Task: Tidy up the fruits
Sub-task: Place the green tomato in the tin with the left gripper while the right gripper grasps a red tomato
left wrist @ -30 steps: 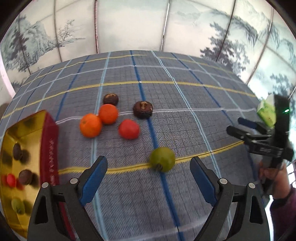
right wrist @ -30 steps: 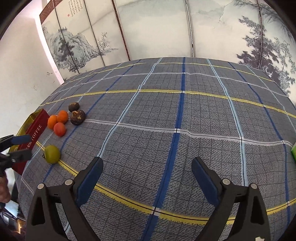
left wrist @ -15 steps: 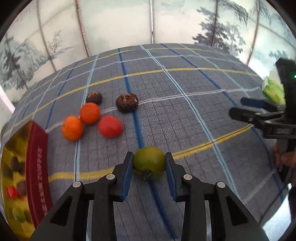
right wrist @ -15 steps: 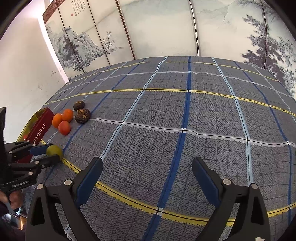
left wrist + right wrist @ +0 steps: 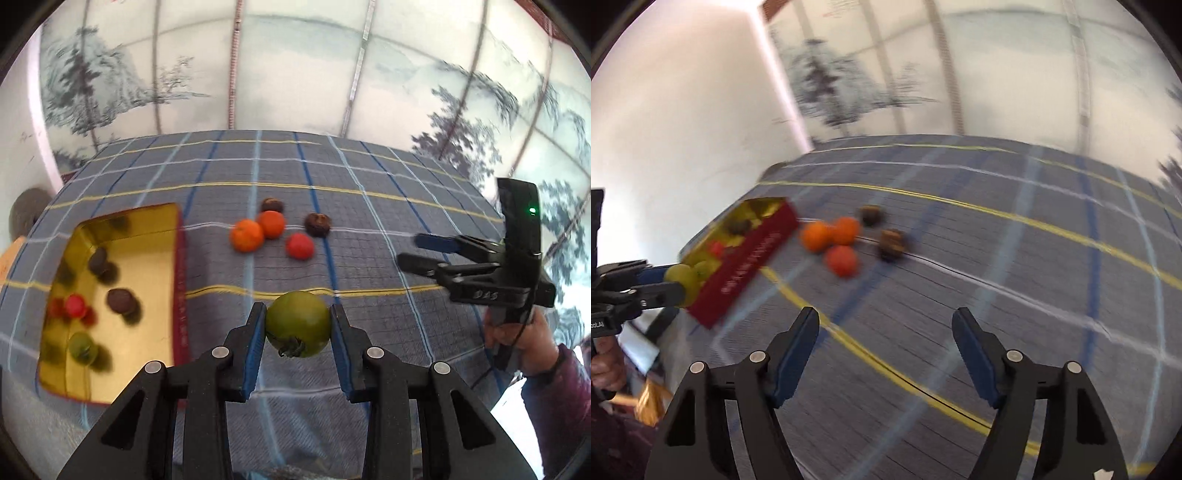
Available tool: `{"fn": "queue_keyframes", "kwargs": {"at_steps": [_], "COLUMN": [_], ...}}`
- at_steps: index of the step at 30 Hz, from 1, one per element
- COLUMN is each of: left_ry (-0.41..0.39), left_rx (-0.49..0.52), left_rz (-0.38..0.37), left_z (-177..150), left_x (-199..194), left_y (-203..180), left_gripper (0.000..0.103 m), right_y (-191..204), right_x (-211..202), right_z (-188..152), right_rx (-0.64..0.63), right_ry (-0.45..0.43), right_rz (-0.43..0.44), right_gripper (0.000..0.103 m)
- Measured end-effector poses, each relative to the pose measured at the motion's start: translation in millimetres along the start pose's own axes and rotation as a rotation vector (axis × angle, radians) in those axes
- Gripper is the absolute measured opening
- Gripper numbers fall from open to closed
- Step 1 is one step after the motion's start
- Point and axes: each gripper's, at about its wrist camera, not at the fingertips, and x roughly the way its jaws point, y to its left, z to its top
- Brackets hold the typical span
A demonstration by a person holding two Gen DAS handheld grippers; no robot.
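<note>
Green tomato (image 5: 298, 323), round and smooth, is sitting between our left gripper (image 5: 297, 330) pads, which are squeezing it, just right of the shiny gold tin (image 5: 168, 258). Our right gripper (image 5: 885, 341) is hanging wide open, holding nothing.

Open cloth ahead, obstacles to the left

Bare plaid tablecloth (image 5: 369, 258) is seen right of the fruit cluster (image 5: 273, 229); the left side is blocked by the gold tin (image 5: 162, 221).
</note>
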Motion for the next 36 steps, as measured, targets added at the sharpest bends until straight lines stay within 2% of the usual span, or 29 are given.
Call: {"fn": "queue_keyframes", "kwargs": {"at_steps": [3, 6, 18, 19, 21, 22, 26, 31, 36], "left_ry": [-0.003, -0.007, -0.014, -0.016, -0.016, -0.017, -0.021, -0.010, 0.000], "left_rx": [-0.036, -0.081, -0.173, -0.175, -0.175, -0.176, -0.191, -0.212, -0.211], "left_rz": [0.014, 0.023, 0.059, 0.063, 0.071, 0.075, 0.092, 0.119, 0.144], "left_z": [-4.8, -10.5, -26.3, -27.2, -28.5, -29.3, -31.8, -37.5, -42.0], "left_x": [-10.4, -21.7, -42.0, -42.9, -43.2, -43.7, -45.2, -39.1, -29.1], "left_y": [13.7, 31.2, 74.9, 76.1, 77.8, 78.9, 86.4, 103.2, 114.3], "left_gripper": [0.035, 0.036, 0.036, 0.036, 0.036, 0.036, 0.036, 0.036, 0.036], "right_y": [26.7, 35.9, 44.0, 45.1, 49.1, 51.1, 53.8, 48.1, 43.5], "right_x": [33.0, 60.8, 119.8, 123.0, 129.5, 132.4, 118.3, 84.2, 74.1], "right_z": [17.7, 28.3, 43.7, 44.1, 42.6, 40.3, 33.3, 12.3, -6.3], "right_rx": [-0.067, -0.087, -0.120, -0.122, -0.138, -0.150, -0.141, -0.055, -0.023], "right_ry": [0.044, 0.079, 0.160, 0.165, 0.191, 0.206, 0.176, 0.107, 0.112], "right_rz": [0.055, 0.065, 0.018, 0.020, -0.003, -0.033, -0.071, -0.053, -0.065], "right_gripper": [0.061, 0.060, 0.056, 0.054, 0.035, 0.031, 0.029, 0.029, 0.029]}}
